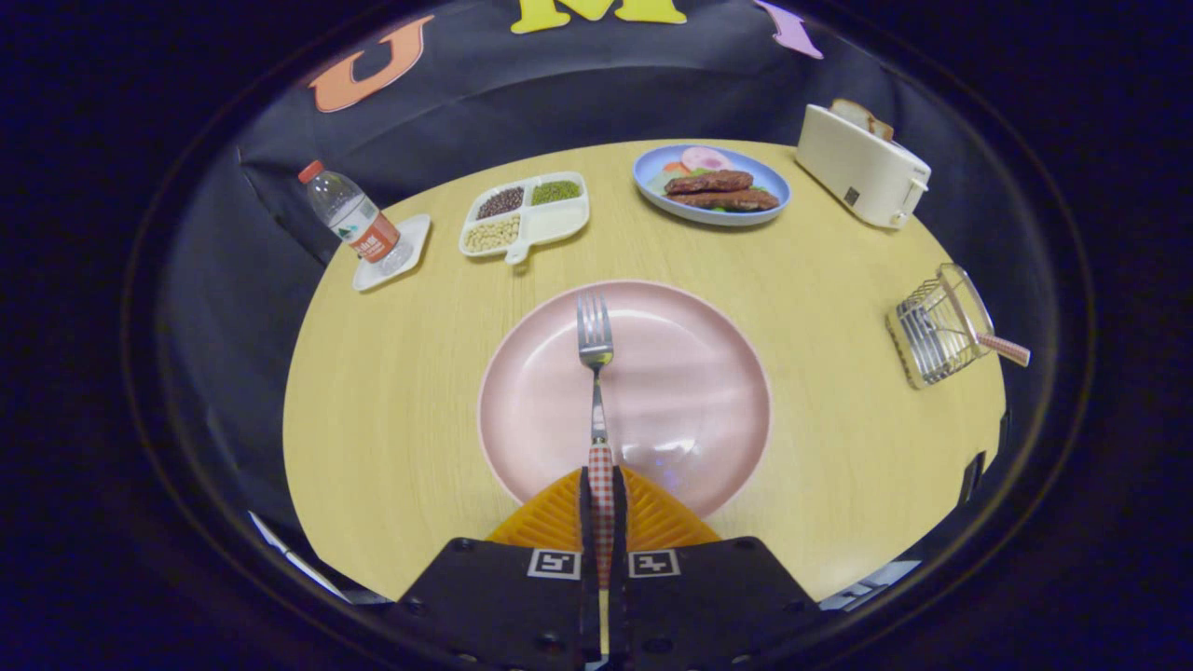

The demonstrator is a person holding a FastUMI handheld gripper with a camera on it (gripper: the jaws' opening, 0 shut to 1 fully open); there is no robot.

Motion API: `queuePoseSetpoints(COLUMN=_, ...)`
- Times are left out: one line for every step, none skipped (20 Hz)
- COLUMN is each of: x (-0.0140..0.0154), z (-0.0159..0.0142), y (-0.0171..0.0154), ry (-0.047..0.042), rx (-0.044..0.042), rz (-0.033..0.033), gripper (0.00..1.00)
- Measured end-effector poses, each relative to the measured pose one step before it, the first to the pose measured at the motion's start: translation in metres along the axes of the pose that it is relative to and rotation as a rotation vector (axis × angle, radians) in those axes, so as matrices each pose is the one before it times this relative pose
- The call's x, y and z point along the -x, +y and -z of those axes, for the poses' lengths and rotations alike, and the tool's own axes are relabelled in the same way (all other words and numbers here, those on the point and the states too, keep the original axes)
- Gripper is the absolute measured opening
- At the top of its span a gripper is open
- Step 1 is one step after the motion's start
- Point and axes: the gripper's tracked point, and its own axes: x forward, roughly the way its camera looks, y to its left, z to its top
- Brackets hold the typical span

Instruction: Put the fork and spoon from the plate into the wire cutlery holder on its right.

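Holding the fork (596,373) by its red-checked handle, my gripper (602,508) has its two orange fingers (550,517) closed narrow on it, one pad on each side. The fork's tines point straight ahead, out over the pink plate (708,391).

Entries, counted outward from the pink plate:

1. Pink plate: just ahead of my fingers, on the round wooden table (391,410). The fork's metal head lies over its middle; whether it touches the plate I cannot tell.
2. Wire cutlery holder (937,326): to the plate's right, well apart from it, near the table's rim. A red-checked handle sticks out of it to the right; this looks to be the spoon (1005,349), its bowl hidden inside.
3. White divided dish (527,216): beyond the plate and a little left, with dark, green and pale beans in its sections.
4. Water bottle (349,216): further left of that dish, red cap, standing on a small white square tray (396,253).
5. Blue plate (713,184): beyond the pink plate and to the right, holding cooked food.
6. Cream toaster (862,166): right of the blue plate, with a slice of bread in its slot.
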Motion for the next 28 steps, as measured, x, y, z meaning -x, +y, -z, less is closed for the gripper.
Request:
queuePoseSetpoints(x=0.00882, z=-0.00567, y=-0.00697, ry=-0.01532, rx=0.00343, rz=-0.00337, gripper=0.04)
queuePoseSetpoints(x=0.00839, z=-0.00414, y=-0.00637, ry=-0.01193, rx=0.002, rz=-0.00093, gripper=0.04)
queuePoseSetpoints(x=0.00932, z=-0.00578, y=-0.01083, ry=-0.0095, rx=0.00618, rz=0.00738, gripper=0.04)
queuePoseSetpoints(x=0.00842, z=-0.00488, y=-0.00911, ry=-0.0109, rx=0.0001, rz=-0.00062, gripper=0.04)
queuePoseSetpoints(x=0.00857, z=-0.00493, y=-0.00865, ry=-0.00876, rx=0.00244, rz=-0.00206, gripper=0.04)
queuePoseSetpoints(x=0.00741, z=-0.00402, y=-0.01082, ry=-0.00911, rx=0.00434, rz=0.00371, gripper=0.04)
queuePoseSetpoints(x=0.00763, z=-0.00404, y=-0.01002, ry=-0.00618, rx=0.00502, rz=0.00117, gripper=0.04)
queuePoseSetpoints(x=0.00626, z=-0.00266, y=-0.00956, ry=0.00065, rx=0.00579, rz=0.00083, gripper=0.04)
queuePoseSetpoints(x=0.00695, z=-0.00426, y=-0.01153, ry=0.00146, rx=-0.00001, rz=-0.00324, gripper=0.04)
queuePoseSetpoints(x=0.00493, z=-0.00193, y=-0.01092, ry=0.00857, rx=-0.00264, rz=0.00172, gripper=0.04)
queuePoseSetpoints(x=0.00735, z=-0.00279, y=-0.01382, ry=0.0124, rx=-0.00841, rz=0.00481, gripper=0.04)
queuePoseSetpoints(x=0.00026, z=-0.0035, y=-0.01071, ry=0.00688, rx=-0.0103, rz=0.00179, gripper=0.04)
queuePoseSetpoints(x=0.00403, z=-0.00467, y=-0.01215, ry=0.00156, rx=-0.0042, rz=0.00464, gripper=0.04)
queuePoseSetpoints(x=0.00301, z=-0.00337, y=-0.0123, ry=0.00175, rx=-0.00178, rz=0.00724, gripper=0.04)
queuePoseSetpoints(x=0.00214, z=-0.00273, y=-0.0104, ry=0.00476, rx=0.00154, rz=0.00262, gripper=0.04)
queuePoseSetpoints(x=0.00142, z=-0.00026, y=-0.00826, ry=0.01106, rx=0.00339, rz=0.00422, gripper=0.04)
queuePoseSetpoints(x=0.00193, z=-0.00109, y=-0.0112, ry=0.01275, rx=-0.00014, rz=0.00522, gripper=0.04)
queuePoseSetpoints(x=-0.00003, z=0.00055, y=-0.00913, ry=0.0154, rx=-0.00216, rz=0.00498, gripper=0.04)
queuePoseSetpoints(x=0.00134, z=0.00087, y=-0.00873, ry=0.01578, rx=-0.00425, rz=0.00161, gripper=0.04)
queuePoseSetpoints(x=0.0006, z=0.00157, y=-0.0093, ry=0.01967, rx=-0.00805, rz=0.00475, gripper=0.04)
queuePoseSetpoints(x=0.00081, z=0.00175, y=-0.00918, ry=0.02344, rx=-0.01208, rz=0.00359, gripper=0.04)
queuePoseSetpoints(x=0.00109, z=0.00256, y=-0.00677, ry=0.02898, rx=-0.00098, rz=-0.00559, gripper=0.04)
queuePoseSetpoints(x=0.00242, z=0.00112, y=-0.00956, ry=0.03087, rx=0.00565, rz=0.00333, gripper=0.04)
queuePoseSetpoints(x=0.00088, z=-0.00039, y=-0.01169, ry=0.02657, rx=0.00573, rz=0.01095, gripper=0.04)
queuePoseSetpoints(x=0.00258, z=-0.00032, y=-0.0092, ry=0.02941, rx=0.00496, rz=0.00602, gripper=0.04)
queuePoseSetpoints(x=0.0029, z=-0.00137, y=-0.00778, ry=0.02699, rx=-0.00679, rz=0.00163, gripper=0.04)
queuePoseSetpoints(x=0.00274, z=-0.00132, y=-0.00756, ry=0.03663, rx=-0.01061, rz=-0.00054, gripper=0.04)
queuePoseSetpoints(x=0.00076, z=0.00034, y=-0.00468, ry=0.04234, rx=-0.00685, rz=-0.00756, gripper=0.04)
